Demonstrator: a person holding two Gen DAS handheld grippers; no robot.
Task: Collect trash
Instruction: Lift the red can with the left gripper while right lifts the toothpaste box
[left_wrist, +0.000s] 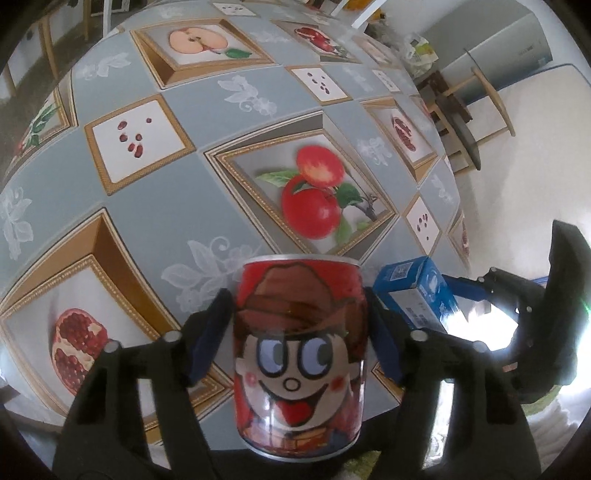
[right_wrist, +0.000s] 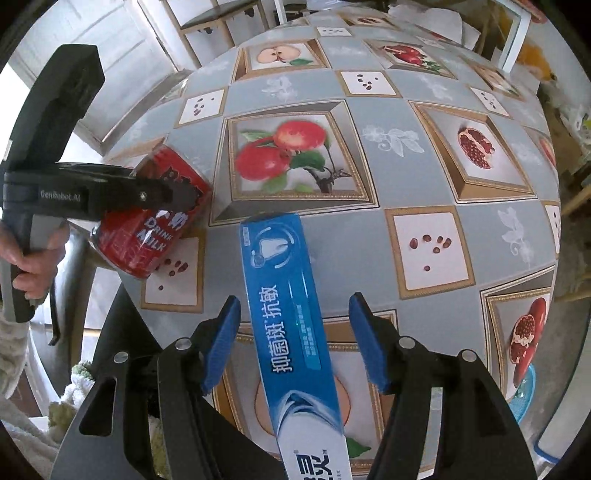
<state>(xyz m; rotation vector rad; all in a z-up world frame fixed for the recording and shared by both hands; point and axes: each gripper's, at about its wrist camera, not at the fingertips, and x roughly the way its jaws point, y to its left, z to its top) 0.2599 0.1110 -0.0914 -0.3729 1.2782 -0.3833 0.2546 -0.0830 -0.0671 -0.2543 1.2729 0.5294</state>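
Observation:
My left gripper (left_wrist: 299, 332) is shut on a red milk drink can (left_wrist: 300, 354) with a cartoon face, held over the table's near edge. The can also shows in the right wrist view (right_wrist: 155, 218), tilted, with the left gripper (right_wrist: 173, 195) clamped on it. A long blue toothpaste box (right_wrist: 291, 332) lies on the table between the open fingers of my right gripper (right_wrist: 293, 343), which do not touch it. The box's end shows in the left wrist view (left_wrist: 417, 295), with the right gripper's body (left_wrist: 554, 306) beside it.
The table (right_wrist: 369, 229) has a grey-blue cloth with fruit pictures. Wooden chairs and a stool (left_wrist: 465, 110) stand beyond its right side. A blue dish (right_wrist: 524, 391) sits below the table's right edge. A pale knitted cloth (right_wrist: 74, 391) lies at lower left.

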